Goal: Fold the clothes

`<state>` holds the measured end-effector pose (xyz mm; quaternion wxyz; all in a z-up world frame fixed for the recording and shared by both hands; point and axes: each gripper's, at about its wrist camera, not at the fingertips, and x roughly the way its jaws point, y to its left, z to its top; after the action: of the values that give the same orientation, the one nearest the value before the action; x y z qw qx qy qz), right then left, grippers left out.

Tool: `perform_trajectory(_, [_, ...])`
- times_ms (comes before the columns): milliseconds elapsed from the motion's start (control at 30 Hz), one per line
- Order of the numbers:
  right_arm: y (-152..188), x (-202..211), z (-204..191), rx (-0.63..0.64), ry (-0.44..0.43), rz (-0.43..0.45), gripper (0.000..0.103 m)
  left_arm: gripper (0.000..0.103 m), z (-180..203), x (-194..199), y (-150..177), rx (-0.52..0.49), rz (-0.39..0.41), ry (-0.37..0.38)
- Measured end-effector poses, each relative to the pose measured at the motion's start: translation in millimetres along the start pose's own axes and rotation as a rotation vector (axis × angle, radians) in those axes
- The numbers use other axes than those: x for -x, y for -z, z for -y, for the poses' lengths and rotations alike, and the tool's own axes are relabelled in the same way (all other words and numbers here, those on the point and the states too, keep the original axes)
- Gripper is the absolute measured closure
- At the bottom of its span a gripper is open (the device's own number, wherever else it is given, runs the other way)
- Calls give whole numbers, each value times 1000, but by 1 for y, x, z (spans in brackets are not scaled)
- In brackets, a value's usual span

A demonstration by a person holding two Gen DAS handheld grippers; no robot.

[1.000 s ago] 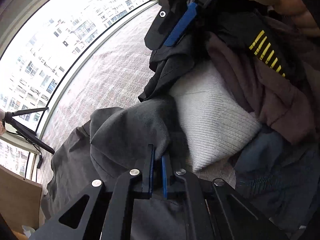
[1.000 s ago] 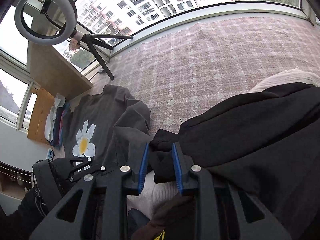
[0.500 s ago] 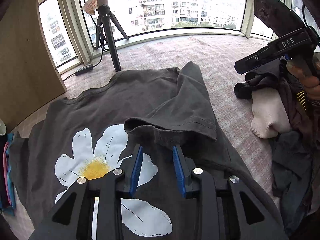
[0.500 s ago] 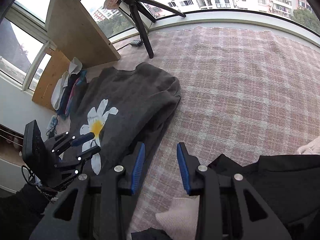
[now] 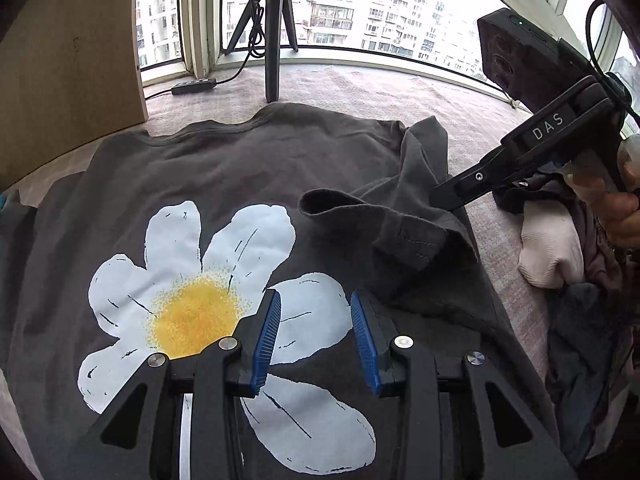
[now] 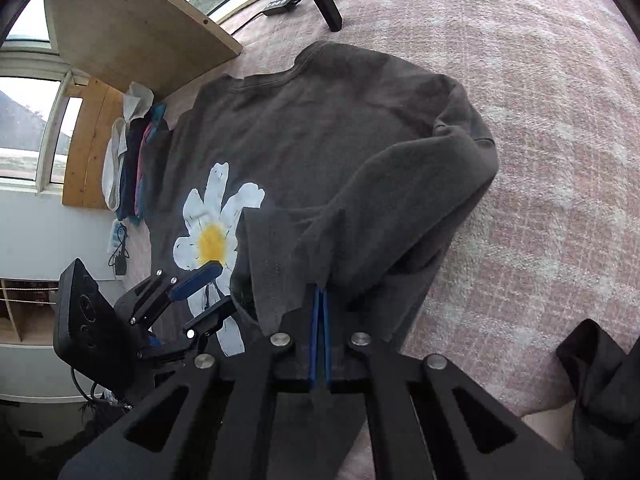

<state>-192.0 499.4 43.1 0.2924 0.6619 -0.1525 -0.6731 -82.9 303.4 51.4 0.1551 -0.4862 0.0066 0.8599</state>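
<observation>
A dark grey T-shirt (image 5: pixel 248 168) with a white and yellow daisy print (image 5: pixel 200 308) lies spread on the pink checked carpet (image 6: pixel 540 120). My left gripper (image 5: pixel 316 336) hovers open just above the daisy, nothing between its blue pads. My right gripper (image 6: pixel 321 312) is shut on the T-shirt's folded-over sleeve (image 6: pixel 360 240), lifting a fold of it. From the left wrist the right gripper (image 5: pixel 444 196) reaches in from the right onto the crumpled sleeve (image 5: pixel 404 220). The right wrist view shows the left gripper (image 6: pixel 200 296) at lower left, open.
A heap of other clothes, cream (image 5: pixel 548 248) and dark ones, lies right of the shirt. A tripod (image 5: pixel 272 40) and a cable remote (image 5: pixel 194 86) stand by the window. A wooden board (image 5: pixel 68 68) leans at the left, folded clothes (image 6: pixel 128 160) beside it.
My right gripper left the clothes heap, swung over to the T-shirt and shut on its sleeve. My left gripper let go of the shirt, opened, and moved closer over the daisy.
</observation>
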Motion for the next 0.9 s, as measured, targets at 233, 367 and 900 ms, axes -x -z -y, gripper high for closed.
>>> perform_trajectory(233, [-12, 130, 46, -98, 194, 299, 101, 68, 40, -2, -18, -88, 48, 103])
perform_trajectory(367, [-17, 146, 87, -165, 396, 303, 81, 68, 77, -15, -29, -160, 47, 169])
perform_trajectory(900, [2, 111, 126, -44, 348, 95, 66, 64, 202, -49, -46, -348, 27, 401])
